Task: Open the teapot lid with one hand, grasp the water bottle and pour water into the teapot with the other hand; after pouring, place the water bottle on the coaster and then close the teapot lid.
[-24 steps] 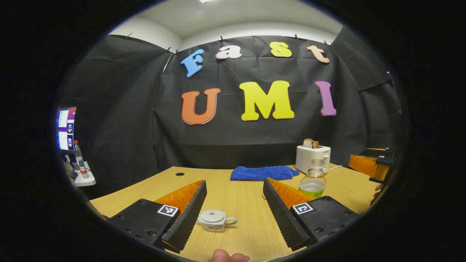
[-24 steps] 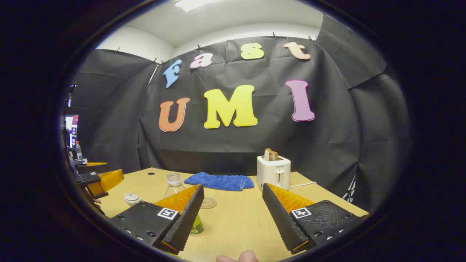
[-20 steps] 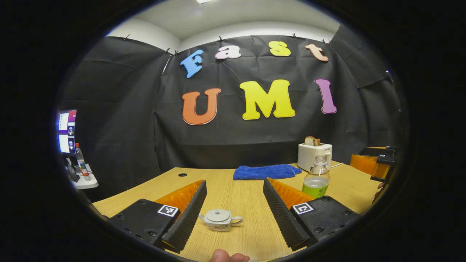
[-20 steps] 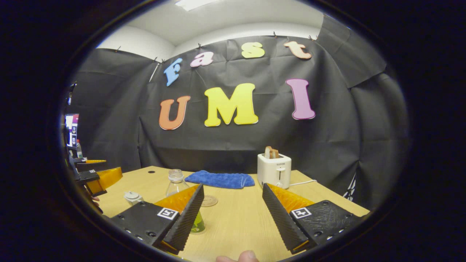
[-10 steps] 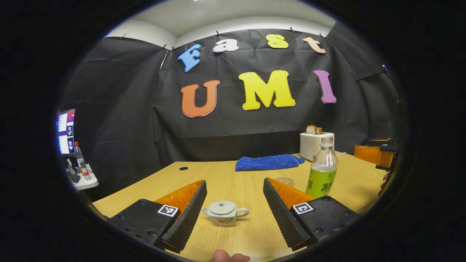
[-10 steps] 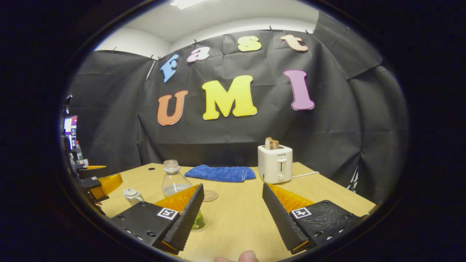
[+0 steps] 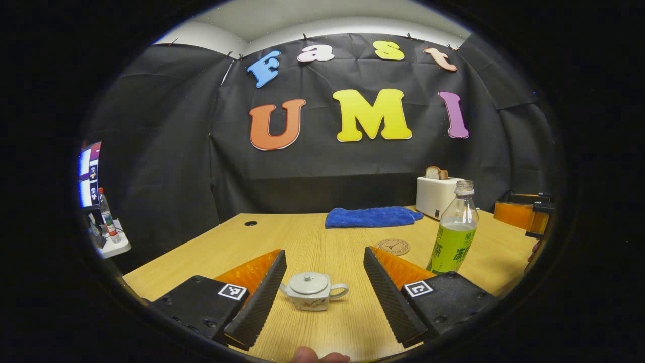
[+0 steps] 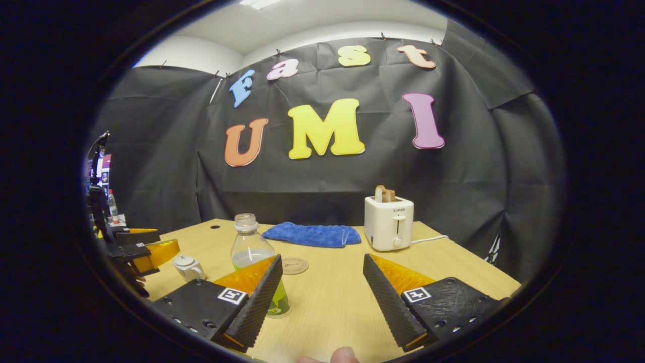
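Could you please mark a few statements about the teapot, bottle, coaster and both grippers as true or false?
1. The teapot has its lid on. True.
2. The water bottle stands on the coaster. False: it stands on the table, apart from the coaster.
3. The left hand-held gripper is open. True.
4. The right hand-held gripper is shut on the bottle. False: it is open and empty.
5. The bottle lies on its side. False: upright.
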`<state>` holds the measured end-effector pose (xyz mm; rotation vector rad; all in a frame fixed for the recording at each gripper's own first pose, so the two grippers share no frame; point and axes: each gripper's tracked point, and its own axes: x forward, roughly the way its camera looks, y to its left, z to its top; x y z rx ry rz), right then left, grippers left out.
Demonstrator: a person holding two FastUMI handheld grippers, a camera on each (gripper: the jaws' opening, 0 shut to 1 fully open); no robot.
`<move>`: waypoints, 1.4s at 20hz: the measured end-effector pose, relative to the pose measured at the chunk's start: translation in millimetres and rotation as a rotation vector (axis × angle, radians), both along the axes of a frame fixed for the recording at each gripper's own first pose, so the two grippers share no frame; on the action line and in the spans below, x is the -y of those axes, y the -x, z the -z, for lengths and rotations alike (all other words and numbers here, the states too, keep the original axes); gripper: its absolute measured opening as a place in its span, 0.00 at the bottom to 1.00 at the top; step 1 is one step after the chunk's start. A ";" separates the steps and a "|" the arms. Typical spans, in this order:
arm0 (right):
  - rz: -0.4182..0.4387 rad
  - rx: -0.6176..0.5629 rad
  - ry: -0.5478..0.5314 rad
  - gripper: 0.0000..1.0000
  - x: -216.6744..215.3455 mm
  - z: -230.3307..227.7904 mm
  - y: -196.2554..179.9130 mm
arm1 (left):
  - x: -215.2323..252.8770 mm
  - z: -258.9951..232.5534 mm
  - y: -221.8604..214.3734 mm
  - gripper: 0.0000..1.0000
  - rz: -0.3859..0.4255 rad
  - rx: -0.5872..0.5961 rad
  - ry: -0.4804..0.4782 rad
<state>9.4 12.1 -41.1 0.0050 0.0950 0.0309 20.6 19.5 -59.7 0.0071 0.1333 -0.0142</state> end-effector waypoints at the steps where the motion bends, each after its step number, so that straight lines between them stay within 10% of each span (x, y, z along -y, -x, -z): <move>1: 0.010 -0.007 0.009 0.95 2.1 2.2 -0.2 | -1.9 5.5 -3.9 0.97 -0.003 -0.016 0.004; 9: 0.035 -0.027 0.038 0.96 15.3 9.5 -2.9 | -11.9 43.7 -27.5 0.72 -0.018 -0.155 0.017; 20: -0.103 -0.047 0.049 0.96 -16.9 13.9 0.0 | -20.8 53.8 -35.5 0.07 -0.052 -0.182 -0.018; 28: -0.236 -0.063 0.038 0.96 -45.7 24.4 14.7 | -17.5 25.3 -24.6 0.03 -0.016 -0.120 0.020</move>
